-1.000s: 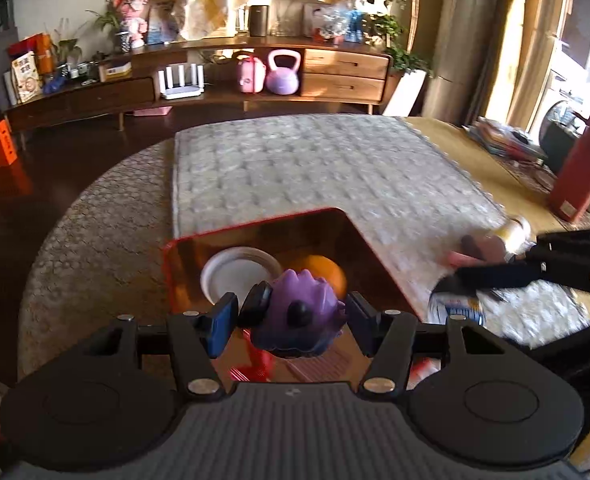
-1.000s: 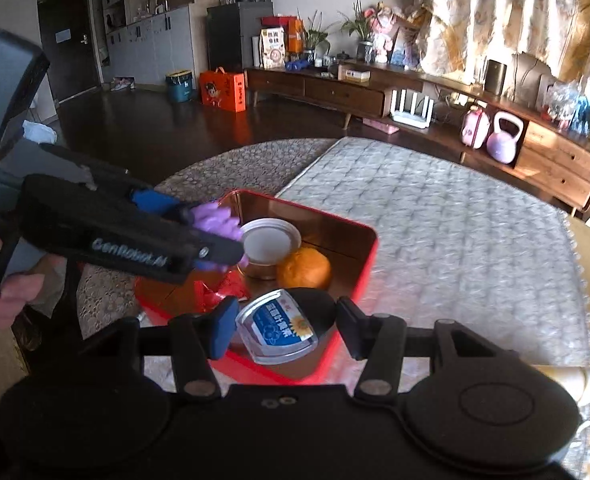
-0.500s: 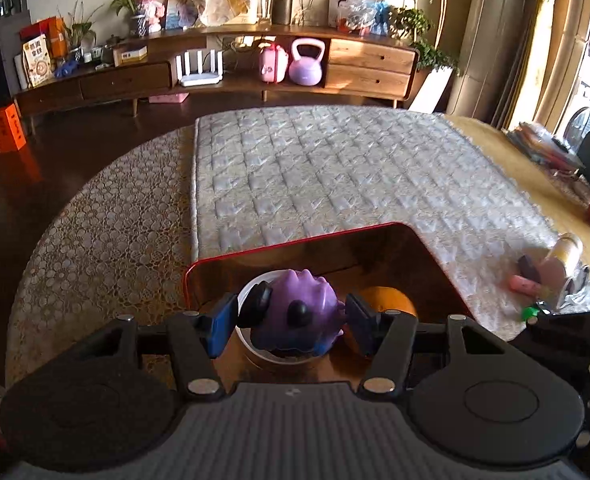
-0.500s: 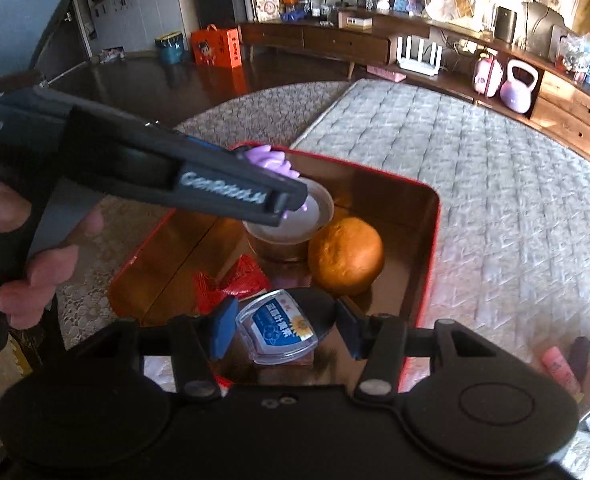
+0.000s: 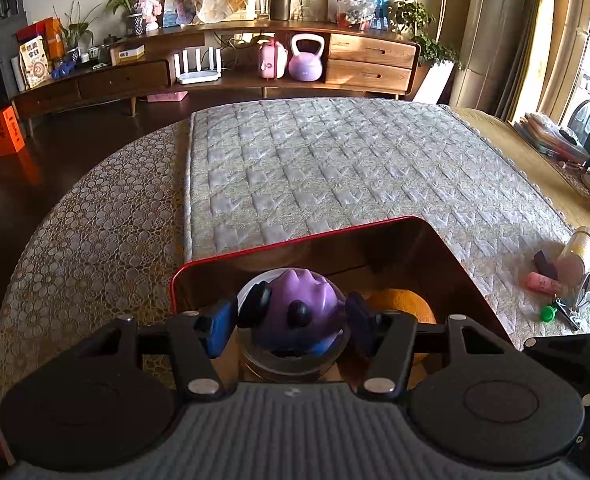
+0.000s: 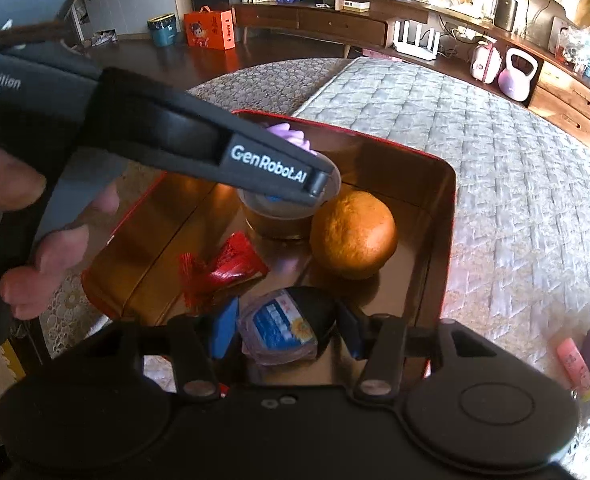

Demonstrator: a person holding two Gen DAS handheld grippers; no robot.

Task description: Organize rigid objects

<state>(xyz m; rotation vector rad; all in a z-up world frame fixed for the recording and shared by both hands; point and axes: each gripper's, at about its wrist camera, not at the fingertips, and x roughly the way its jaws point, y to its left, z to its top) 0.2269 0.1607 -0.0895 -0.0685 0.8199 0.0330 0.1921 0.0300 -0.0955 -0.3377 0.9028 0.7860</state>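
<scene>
Table: we work over a round table [image 5: 95, 216] with a quilted runner.
Tin: our red-rimmed tin [image 6: 447, 216] already holds an orange [image 6: 353, 236], a lidded cup [image 6: 279, 220] and a red wrapper [image 6: 223, 268].
Left gripper: our left gripper [image 5: 291, 316] pinches a purple toy [image 5: 299, 304], directly above the lidded cup.
Right gripper: our right gripper [image 6: 285, 330] clamps a blue-labelled packet [image 6: 281, 330] over the tin's near end.
Advice: we should probably shift the toy to bare floor, lower both, then release.
Leftovers: small items [image 5: 559, 276] wait on the runner.
</scene>
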